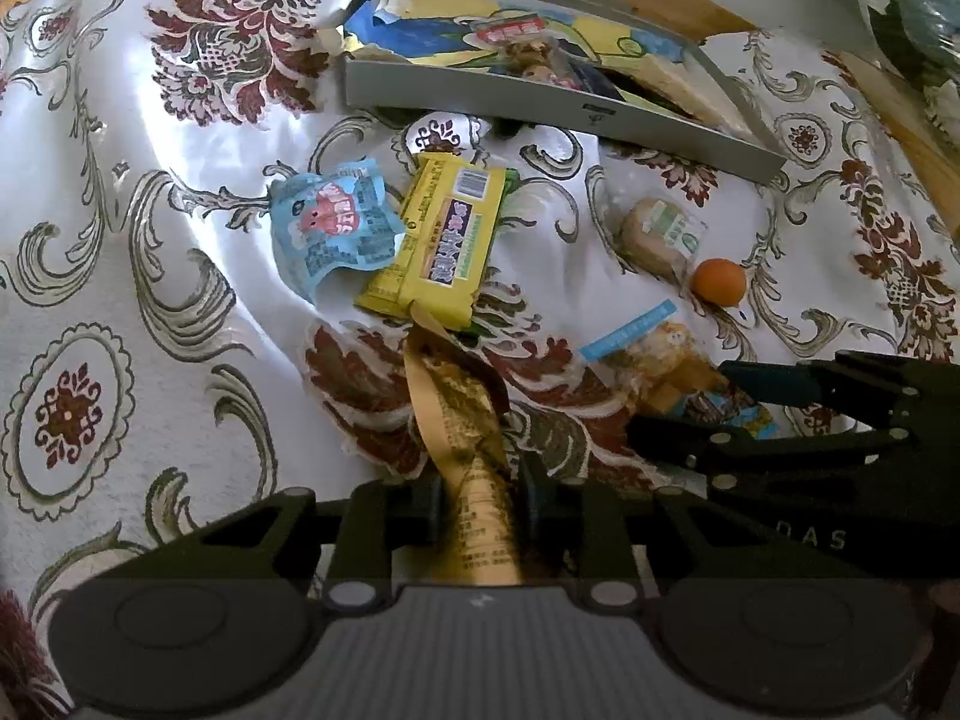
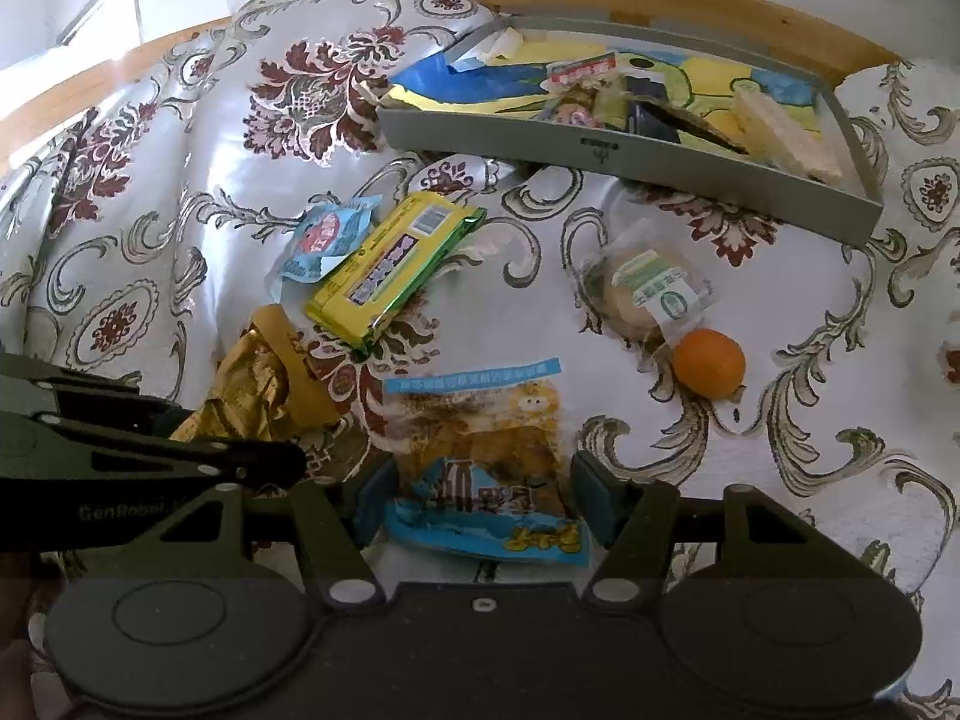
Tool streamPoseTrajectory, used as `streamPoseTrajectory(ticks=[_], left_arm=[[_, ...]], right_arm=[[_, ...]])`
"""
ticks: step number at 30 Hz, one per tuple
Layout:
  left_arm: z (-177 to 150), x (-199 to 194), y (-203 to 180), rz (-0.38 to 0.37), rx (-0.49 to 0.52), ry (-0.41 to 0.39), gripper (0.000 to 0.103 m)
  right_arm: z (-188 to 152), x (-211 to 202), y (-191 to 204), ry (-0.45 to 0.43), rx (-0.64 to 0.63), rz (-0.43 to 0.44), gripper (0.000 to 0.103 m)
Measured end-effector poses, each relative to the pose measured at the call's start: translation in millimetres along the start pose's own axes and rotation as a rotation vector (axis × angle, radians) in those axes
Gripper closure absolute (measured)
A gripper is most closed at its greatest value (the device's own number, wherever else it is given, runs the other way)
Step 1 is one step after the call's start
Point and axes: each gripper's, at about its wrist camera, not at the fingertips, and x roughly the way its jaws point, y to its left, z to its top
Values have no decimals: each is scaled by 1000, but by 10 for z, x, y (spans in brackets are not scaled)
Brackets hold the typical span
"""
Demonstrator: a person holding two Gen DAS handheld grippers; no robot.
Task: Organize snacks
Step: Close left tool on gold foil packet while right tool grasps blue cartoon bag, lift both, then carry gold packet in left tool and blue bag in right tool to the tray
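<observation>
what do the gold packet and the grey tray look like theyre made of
Gold packet: apparently metallic foil film, shiny and finely crinkled, pinched in the left claw.
Grey tray: probably plastic or painted board, given its flat matte walls with no gloss; the pictures cannot settle which.

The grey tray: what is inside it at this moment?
The grey tray holds a colourful drawn sheet, a red-labelled packet, a pale wafer and dark items; its near wall hides whatever lies behind it.
</observation>
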Motion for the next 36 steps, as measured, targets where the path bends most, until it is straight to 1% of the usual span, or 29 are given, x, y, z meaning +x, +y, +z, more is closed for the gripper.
streamPoseTrajectory(ticks=[6, 14, 19, 25, 30, 33, 36], left_arm=[[1, -24, 15, -7, -27, -17, 79], [-11, -71, -19, 1, -35, -51, 81], [4, -127, -33, -18, -44, -87, 82], [4, -150, -61, -28, -44, -100, 83], [28, -218, -82, -45, -50, -125, 84], [32, -231, -120, -56, -38, -123, 85], [13, -240, -149, -77, -46, -116, 85]], right_arm=[[5, -16, 16, -19, -20, -15, 39], [12, -29, 39, -39, -40, -17, 39], [27, -48, 19, -52, -35, -22, 39], [49, -95, 17, -84, -58, -47, 39], [63, -110, -2, -97, -58, -55, 39], [63, -110, -11, -98, -56, -58, 39], [64, -115, -17, -99, -55, -61, 39]])
